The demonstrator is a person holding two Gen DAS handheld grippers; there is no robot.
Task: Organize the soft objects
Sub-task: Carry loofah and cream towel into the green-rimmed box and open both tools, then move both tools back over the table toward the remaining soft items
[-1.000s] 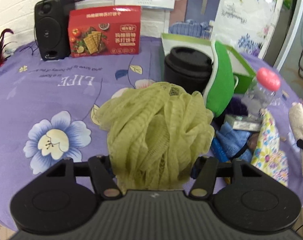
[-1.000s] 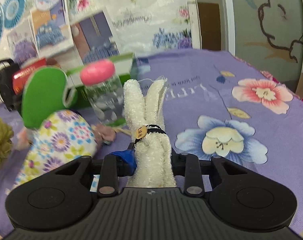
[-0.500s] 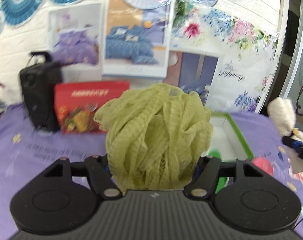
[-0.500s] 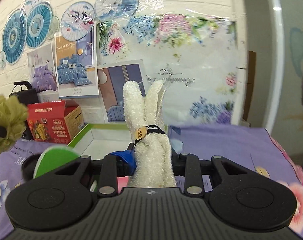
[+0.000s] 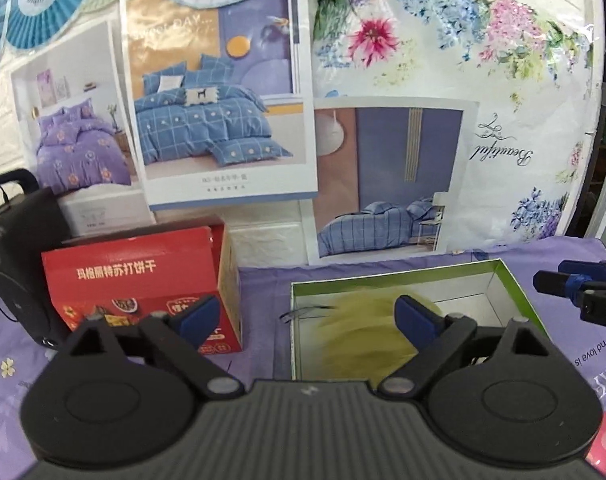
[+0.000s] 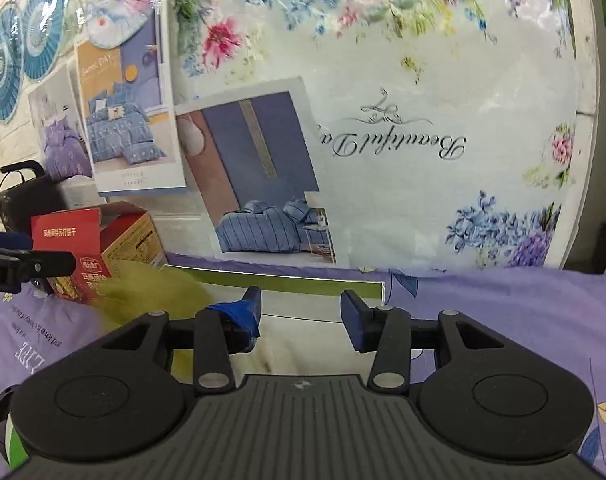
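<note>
the left gripper (image 5: 307,314) has its jaws spread wide and opening, with nothing pressed by either blue pad. the yellow-green mesh bath pouf (image 5: 363,332) shows as a motion-blurred mass ahead of and below the fingers, nearer the right finger, inside the green-rimmed open box (image 5: 515,280). whether it has landed on the box floor cannot be told. ahead of the left finger stands the red cracker box (image 5: 135,280), and further left of it the black speaker (image 5: 11,248). the right gripper's tips poke in beyond the right finger at the frame edge.

the right gripper (image 6: 301,316) is also opening, its jaws parted a moderate way and gripping nothing. a pale, fuzzy blur just below the gap between the fingers, inside the same box (image 6: 303,284), is likely the white plush toy (image 6: 279,356), though its shape is too smeared to be sure. the pouf (image 6: 151,292) lies left of the left finger. the box sits on the purple flowered tablecloth (image 6: 503,308), which runs on past the right finger.
</note>
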